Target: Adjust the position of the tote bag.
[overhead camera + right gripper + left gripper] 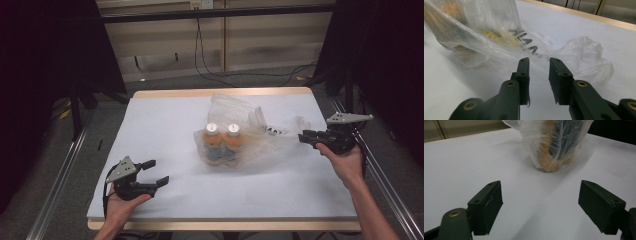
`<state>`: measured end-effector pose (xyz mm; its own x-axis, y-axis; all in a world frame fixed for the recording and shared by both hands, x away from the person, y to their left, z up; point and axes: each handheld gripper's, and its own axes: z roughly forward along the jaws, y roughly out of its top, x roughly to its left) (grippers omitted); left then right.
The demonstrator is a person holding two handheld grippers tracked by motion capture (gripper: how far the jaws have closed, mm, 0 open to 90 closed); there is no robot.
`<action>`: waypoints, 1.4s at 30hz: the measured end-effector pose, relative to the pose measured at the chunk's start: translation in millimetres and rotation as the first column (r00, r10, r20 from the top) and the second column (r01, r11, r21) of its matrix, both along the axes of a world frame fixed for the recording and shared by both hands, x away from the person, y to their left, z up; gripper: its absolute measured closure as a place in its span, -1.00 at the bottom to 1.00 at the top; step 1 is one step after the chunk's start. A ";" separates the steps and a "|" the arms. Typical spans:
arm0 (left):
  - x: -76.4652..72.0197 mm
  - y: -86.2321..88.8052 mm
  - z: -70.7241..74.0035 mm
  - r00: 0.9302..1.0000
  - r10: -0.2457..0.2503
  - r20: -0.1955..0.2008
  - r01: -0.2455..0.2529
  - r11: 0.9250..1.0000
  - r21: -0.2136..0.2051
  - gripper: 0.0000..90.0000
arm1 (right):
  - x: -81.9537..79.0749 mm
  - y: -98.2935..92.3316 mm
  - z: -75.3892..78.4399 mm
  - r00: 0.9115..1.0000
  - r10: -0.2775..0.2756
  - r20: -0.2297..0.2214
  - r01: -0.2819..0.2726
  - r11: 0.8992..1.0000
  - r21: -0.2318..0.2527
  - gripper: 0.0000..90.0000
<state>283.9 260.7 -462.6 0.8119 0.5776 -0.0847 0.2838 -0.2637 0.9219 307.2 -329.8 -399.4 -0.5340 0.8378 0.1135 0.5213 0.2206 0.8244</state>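
The 2 bottles [223, 141] stand upright inside the clear plastic bag [250, 131] at the surface's [165, 120] middle, likely for unpacking, the right claw [306, 137] gapped narrowly at the bag's loose mouth, gripping nothing, the left claw [154, 172] wide open nearer the person.

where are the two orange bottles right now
In the high view the two orange bottles stand upright, side by side, inside the clear plastic bag at the middle of the table.
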 end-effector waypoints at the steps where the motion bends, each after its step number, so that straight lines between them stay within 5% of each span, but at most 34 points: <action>1: -0.6 0.0 0.6 1.000 0.011 0.002 -0.011 1.000 0.014 -0.57 | 7.0 -1.2 1.3 1.000 -0.001 -0.011 0.000 1.000 -0.019 0.53; 12: -0.3 0.9 0.0 1.000 0.000 -0.004 0.000 1.000 -0.004 -0.57 | 46.6 4.1 -2.8 0.995 -0.040 -0.091 0.032 0.995 -0.092 0.14; 24: -0.5 1.4 0.4 1.000 0.009 -0.006 -0.009 1.000 0.007 -0.58 | 76.2 -1.3 -22.0 0.970 -0.096 -0.225 0.068 0.990 -0.127 -0.29; 34: 0.2 2.2 -0.1 1.000 -0.003 -0.007 0.003 1.000 -0.005 -0.59 | 84.8 9.6 -50.5 0.947 -0.057 -0.318 0.016 0.992 -0.128 -0.31; 42: 0.8 2.8 -0.2 1.000 0.000 -0.006 0.000 1.000 -0.001 -0.59 | 85.2 17.9 -68.2 0.932 -0.056 -0.358 -0.014 0.982 -0.190 0.01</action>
<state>284.6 263.5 -462.9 0.8113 0.5776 -0.0901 0.2891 -0.2623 0.9207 392.4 -312.0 -467.6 -0.4680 0.8733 0.1357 0.7814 0.3372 0.5251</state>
